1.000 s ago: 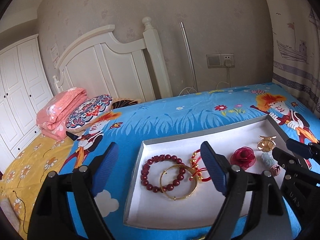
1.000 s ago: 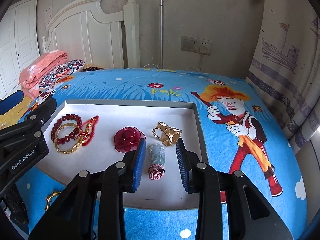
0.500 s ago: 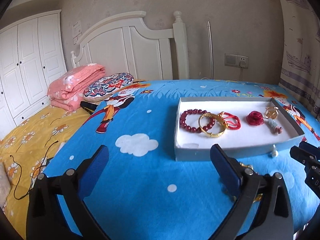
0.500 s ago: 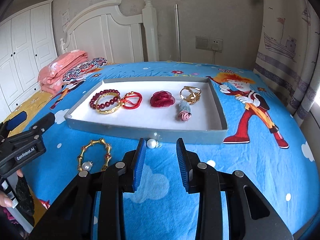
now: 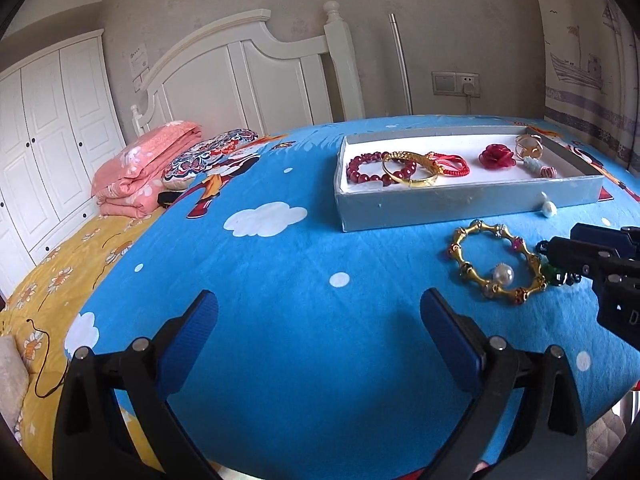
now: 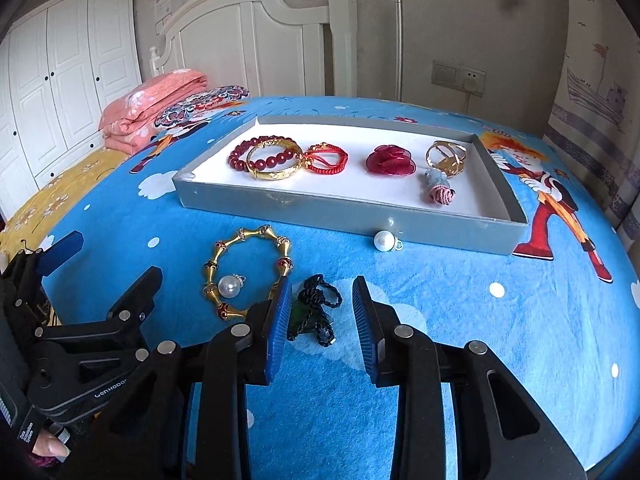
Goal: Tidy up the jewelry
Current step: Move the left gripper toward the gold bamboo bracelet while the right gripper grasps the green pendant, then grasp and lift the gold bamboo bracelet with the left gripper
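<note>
The left gripper (image 5: 318, 320) has its blue fingers (image 5: 448, 336) spread wide apart. They hold nothing and hang over the bare blue sheet. The right gripper (image 6: 322, 312) has its fingers (image 6: 280, 320) partly open, with a gap between them. They hold nothing too.

Everything lies on a big bed (image 5: 280, 280) with a blue cartoon sheet. A white headboard (image 5: 248, 76) stands at the far end, and a white wardrobe (image 5: 48, 128) is on the left. A folded pink blanket (image 5: 140, 172) and a patterned pillow (image 5: 212, 152) lie near the headboard.

A flat gray tray (image 6: 344, 208) sits on the bed, past both grippers. Inside it, from left to right, are a dark red bead bracelet (image 6: 240, 156), a gold bangle (image 6: 276, 172) lying over it, a red string bracelet (image 6: 326, 160), a red flower (image 6: 390, 160), a gold ring piece (image 6: 446, 156) and a small pale charm with a pink knot (image 6: 440, 188).

On the sheet in front of the tray lies a gold bamboo bracelet (image 6: 248, 268) with a pearl (image 6: 229, 287) inside its loop. A second pearl (image 6: 382, 241) lies just beside the tray wall. A dark green cord charm (image 6: 316, 308) lies right between the right fingers, though I cannot tell if they touch it.
</note>
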A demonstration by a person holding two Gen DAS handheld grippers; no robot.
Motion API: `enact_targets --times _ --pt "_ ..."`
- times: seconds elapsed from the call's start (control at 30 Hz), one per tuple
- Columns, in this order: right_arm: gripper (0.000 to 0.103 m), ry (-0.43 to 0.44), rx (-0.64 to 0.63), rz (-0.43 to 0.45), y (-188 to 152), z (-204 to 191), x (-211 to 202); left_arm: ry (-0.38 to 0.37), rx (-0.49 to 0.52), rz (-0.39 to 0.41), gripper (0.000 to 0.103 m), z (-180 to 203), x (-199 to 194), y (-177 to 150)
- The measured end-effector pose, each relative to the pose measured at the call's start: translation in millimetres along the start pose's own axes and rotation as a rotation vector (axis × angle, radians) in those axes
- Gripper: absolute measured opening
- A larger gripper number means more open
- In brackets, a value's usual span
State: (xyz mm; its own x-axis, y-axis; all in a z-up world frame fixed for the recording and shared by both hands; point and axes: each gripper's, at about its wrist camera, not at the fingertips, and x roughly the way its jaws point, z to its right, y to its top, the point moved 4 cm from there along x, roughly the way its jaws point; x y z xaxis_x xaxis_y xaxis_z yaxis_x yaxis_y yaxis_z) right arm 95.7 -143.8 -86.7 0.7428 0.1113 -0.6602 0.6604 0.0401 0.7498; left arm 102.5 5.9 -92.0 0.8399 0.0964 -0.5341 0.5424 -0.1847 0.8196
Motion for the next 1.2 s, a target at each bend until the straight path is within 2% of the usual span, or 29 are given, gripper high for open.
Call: enact_targets --times 0.3,0.4,0.47,0.53,0.83,1.2 --pt "0.03 -0.008 0.0 -0.022 1.6 -3.0 11.7 -0.026 -0.004 0.0 0.098 1.7 4.2 -2.1" --pt "0.023 -0.02 -0.009 -0.021 2.7 -3.4 13.2 -0.035 -0.009 0.0 0.098 1.0 5.2 -2.4" --pt "0.015 -0.017 -0.011 -0.02 3.2 -2.9 13.2 -0.041 -0.014 0.0 0.098 0.4 5.8 -2.3" --pt "0.012 -0.017 -0.016 -0.016 3.1 -3.0 12.8 -0.046 -0.02 -0.001 0.098 -0.5 6.6 -2.7" --pt "0.011 -0.045 -0.043 0.059 3.9 -1.2 -4.5 -0.052 -0.026 -0.009 0.098 -0.2 6.4 -2.2" --pt "0.011 -0.065 -0.009 0.115 -5.5 26.8 -31.3 -0.155 0.022 -0.008 0.098 32.3 -5.7 12.8"
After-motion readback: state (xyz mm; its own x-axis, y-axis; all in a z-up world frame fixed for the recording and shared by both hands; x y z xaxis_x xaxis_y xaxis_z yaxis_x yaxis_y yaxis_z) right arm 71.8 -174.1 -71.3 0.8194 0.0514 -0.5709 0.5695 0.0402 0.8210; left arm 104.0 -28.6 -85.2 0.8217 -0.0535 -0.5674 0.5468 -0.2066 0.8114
